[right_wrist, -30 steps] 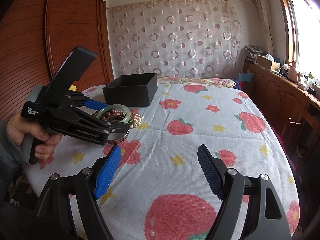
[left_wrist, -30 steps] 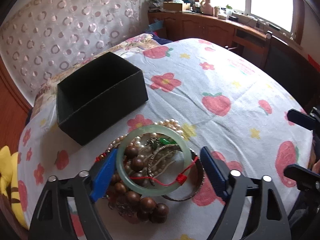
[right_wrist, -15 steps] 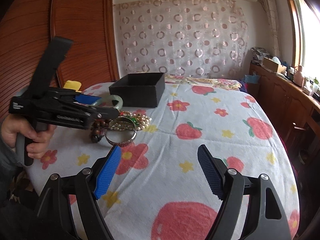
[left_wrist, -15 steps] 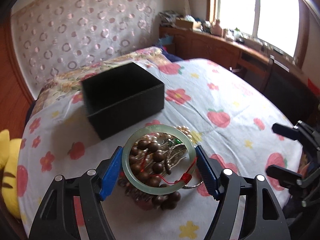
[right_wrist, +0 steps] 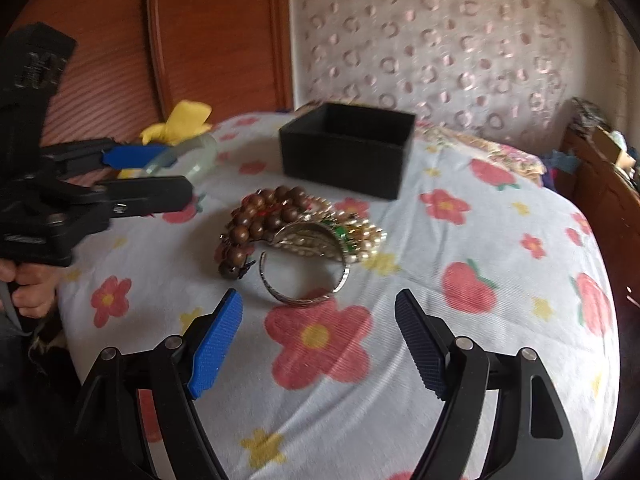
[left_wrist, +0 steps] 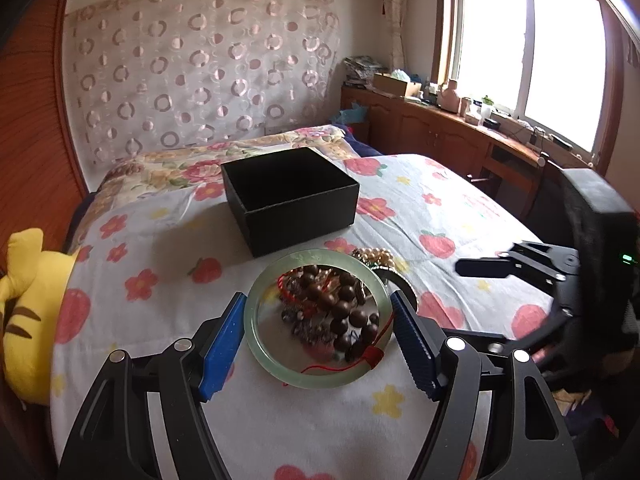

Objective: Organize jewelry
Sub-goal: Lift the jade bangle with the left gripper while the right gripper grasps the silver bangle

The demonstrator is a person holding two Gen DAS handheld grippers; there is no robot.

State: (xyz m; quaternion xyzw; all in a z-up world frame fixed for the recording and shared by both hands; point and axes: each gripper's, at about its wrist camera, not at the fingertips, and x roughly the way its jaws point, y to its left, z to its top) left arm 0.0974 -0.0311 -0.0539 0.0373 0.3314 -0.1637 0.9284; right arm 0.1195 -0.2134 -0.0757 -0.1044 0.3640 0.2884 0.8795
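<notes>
My left gripper (left_wrist: 320, 338) is shut on a pale green jade bangle (left_wrist: 256, 336) and holds it lifted above the bed, short of the open black box (left_wrist: 294, 202). In the right wrist view the left gripper (right_wrist: 160, 176) holds the bangle (right_wrist: 200, 150) in the air at the left. On the cloth lies a jewelry pile: brown wooden beads (right_wrist: 256, 220), a pearl strand (right_wrist: 360, 236) and a silver cuff (right_wrist: 304, 280). My right gripper (right_wrist: 320, 340) is open and empty, just in front of the cuff.
The black box (right_wrist: 346, 150) stands behind the pile on the flowered bedspread (right_wrist: 480, 280). A yellow plush toy (left_wrist: 24, 292) lies at the bed's left edge. A wooden cabinet (left_wrist: 440, 140) with clutter runs under the window at the right.
My left gripper has closed on the jade bangle and lifted it off the pile. My right gripper has moved in toward the pile and stays open.
</notes>
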